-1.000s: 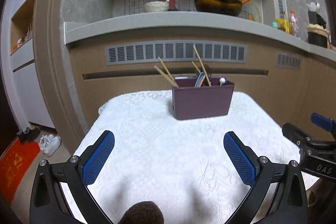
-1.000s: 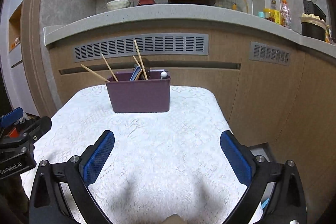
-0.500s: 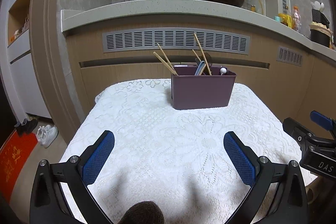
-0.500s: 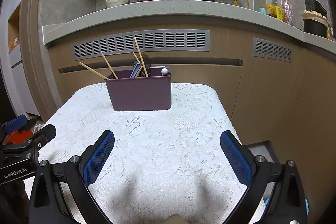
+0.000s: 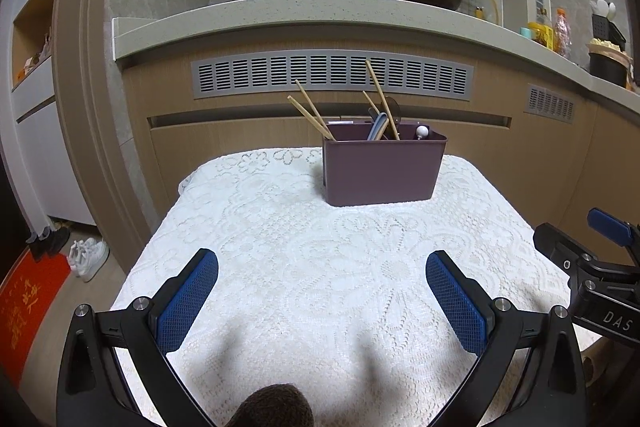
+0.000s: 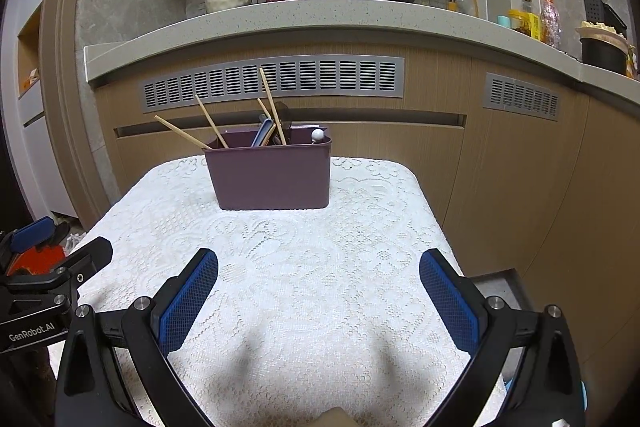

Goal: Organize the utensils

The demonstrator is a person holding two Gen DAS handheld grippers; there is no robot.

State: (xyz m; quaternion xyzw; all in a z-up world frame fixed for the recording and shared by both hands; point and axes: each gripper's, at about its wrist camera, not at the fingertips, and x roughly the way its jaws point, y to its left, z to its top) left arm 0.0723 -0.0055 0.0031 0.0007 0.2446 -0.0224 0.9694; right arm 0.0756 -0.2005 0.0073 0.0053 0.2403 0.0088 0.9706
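Left wrist view: left gripper [image 5: 322,277] with jaws spread wide, empty, hovering over the near part of a white lace tablecloth [image 5: 280,247]. Right gripper [image 6: 318,275] likewise spread and empty.

Item: plum-coloured utensil caddy [image 5: 382,169], upright at the far middle of the table, well apart from both grippers.

Contents: wooden chopsticks [image 5: 312,115] leaning out to the left; further chopsticks [image 5: 380,99] upright at centre; a blue-handled utensil [image 5: 378,127]; a white ball-tipped piece [image 5: 421,131] at the right end. No utensils lie loose on the cloth.

Handling, by estimate: chopsticks light, stiff, thin and inclined to roll; pinch at mid-shaft above the rim. Caddy rigid, smooth plastic; grip by a wall edge.
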